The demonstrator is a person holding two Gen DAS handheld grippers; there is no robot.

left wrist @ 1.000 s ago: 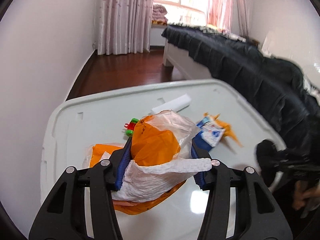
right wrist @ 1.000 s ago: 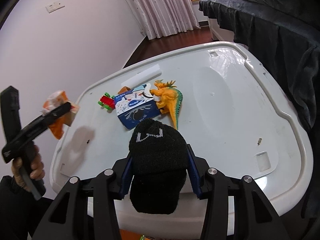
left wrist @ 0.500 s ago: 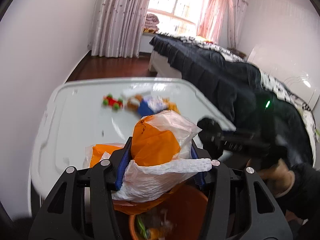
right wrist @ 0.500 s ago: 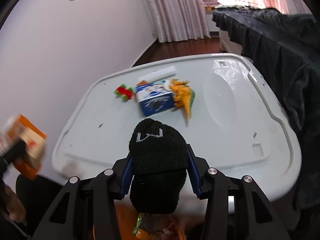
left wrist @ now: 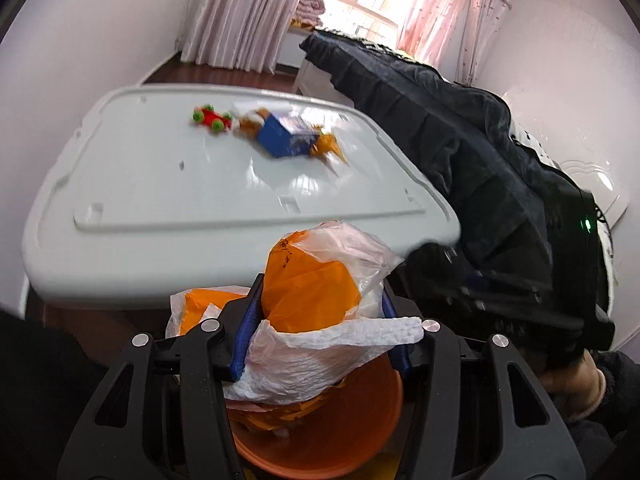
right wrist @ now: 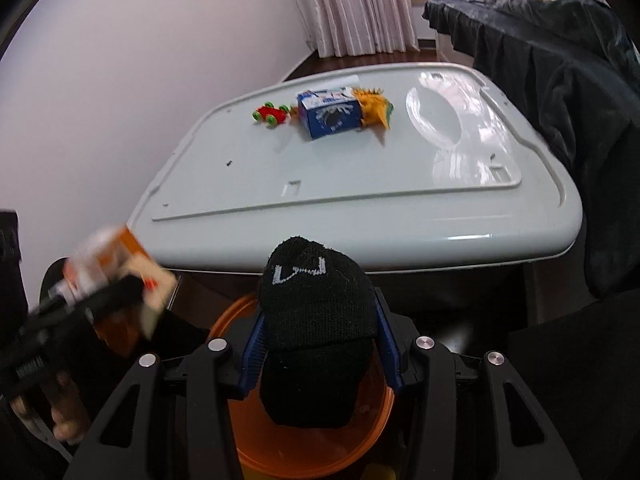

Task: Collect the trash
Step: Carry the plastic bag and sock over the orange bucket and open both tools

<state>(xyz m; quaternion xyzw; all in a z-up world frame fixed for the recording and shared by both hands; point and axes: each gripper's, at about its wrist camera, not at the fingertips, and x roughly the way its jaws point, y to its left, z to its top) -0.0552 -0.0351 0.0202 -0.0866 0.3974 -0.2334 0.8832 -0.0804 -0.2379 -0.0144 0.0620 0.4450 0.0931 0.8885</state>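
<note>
My left claw [left wrist: 320, 332] is clamped partway on a crinkly bundle of orange and clear plastic bags [left wrist: 316, 308] with a strip of dimpled white paper towel draped across it, blue pads pressing both sides. Below it sits the round orange bucket [left wrist: 344, 440], smooth plastic, rim showing under the bundle. My right claw [right wrist: 316, 344] grips a black knitted sock [right wrist: 316, 320], ribbed weave, a white stitched mark near its toe, pads squeezing its flanks, and it hangs over that same bucket's mouth. Out on the glossy white bench [right wrist: 360, 208], near the far edge, lie a red toy car with green wheels [right wrist: 272, 114], a blue and white carton [right wrist: 330, 114] and a spiky orange dinosaur [right wrist: 374, 108], touching one another in a row.
</note>
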